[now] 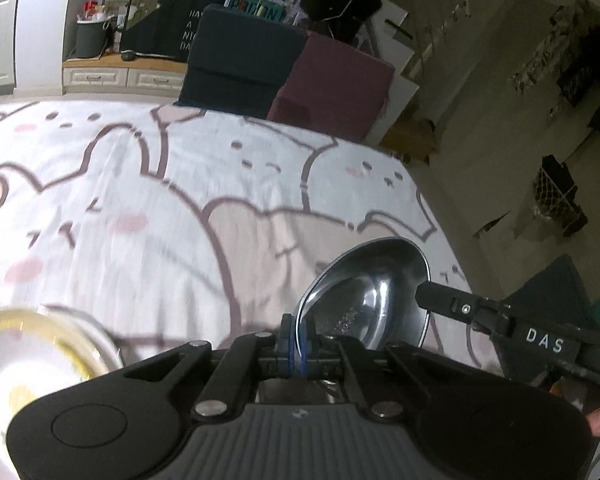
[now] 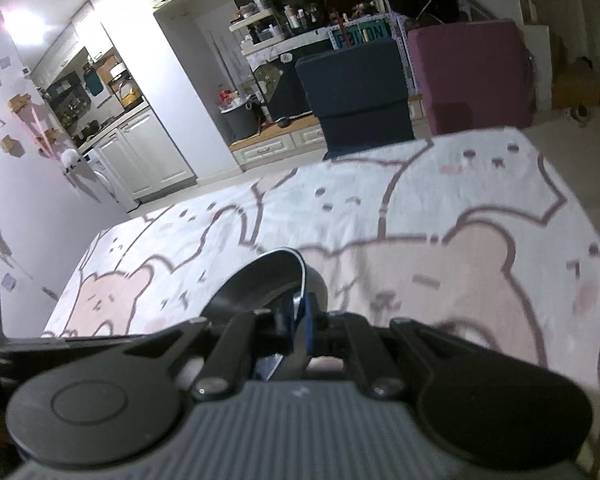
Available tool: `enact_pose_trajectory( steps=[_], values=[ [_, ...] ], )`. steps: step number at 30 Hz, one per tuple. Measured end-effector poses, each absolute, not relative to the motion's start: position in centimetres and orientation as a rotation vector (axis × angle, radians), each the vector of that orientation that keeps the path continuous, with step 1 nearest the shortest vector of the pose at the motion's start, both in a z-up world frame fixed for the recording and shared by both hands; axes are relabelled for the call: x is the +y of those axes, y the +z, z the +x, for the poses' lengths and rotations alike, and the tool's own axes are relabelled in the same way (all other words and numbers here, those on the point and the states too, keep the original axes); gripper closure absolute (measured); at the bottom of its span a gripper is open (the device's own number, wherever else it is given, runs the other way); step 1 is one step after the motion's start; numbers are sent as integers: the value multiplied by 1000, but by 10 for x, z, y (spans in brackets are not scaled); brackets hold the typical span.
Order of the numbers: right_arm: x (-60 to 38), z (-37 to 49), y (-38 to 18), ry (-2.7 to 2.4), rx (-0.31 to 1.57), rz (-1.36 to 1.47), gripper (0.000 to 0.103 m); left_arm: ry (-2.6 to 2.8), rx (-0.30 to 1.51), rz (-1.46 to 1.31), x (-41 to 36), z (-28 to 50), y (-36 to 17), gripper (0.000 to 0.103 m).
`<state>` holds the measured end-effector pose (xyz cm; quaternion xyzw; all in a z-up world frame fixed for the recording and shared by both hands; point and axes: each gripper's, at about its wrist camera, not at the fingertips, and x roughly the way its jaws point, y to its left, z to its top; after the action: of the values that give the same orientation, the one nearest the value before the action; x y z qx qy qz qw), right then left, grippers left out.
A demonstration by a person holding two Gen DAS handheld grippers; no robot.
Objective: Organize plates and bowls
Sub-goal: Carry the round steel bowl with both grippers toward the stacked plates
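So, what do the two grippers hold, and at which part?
Both hold one metal bowl by its rim: the left gripper at the near edge, the right gripper at another edge of the rim.

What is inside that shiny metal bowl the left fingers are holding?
The metal bowl looks empty: only reflections show inside. Its lowest part is hidden behind the left gripper, clamped on the rim.

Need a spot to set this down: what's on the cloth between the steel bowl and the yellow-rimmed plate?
Bare tablecloth only, between the steel bowl and the plate; the left wrist view shows it.
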<state>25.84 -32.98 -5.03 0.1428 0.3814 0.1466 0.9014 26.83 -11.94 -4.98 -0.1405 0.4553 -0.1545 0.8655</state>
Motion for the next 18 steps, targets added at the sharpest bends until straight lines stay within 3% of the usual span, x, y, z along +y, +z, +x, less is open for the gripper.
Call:
enact_pose_trajectory(
  steps=[18],
  values=[
    [-319,214,-83,280,857,291,97,-304,1050,-396,-111,244,-95,101]
  ],
)
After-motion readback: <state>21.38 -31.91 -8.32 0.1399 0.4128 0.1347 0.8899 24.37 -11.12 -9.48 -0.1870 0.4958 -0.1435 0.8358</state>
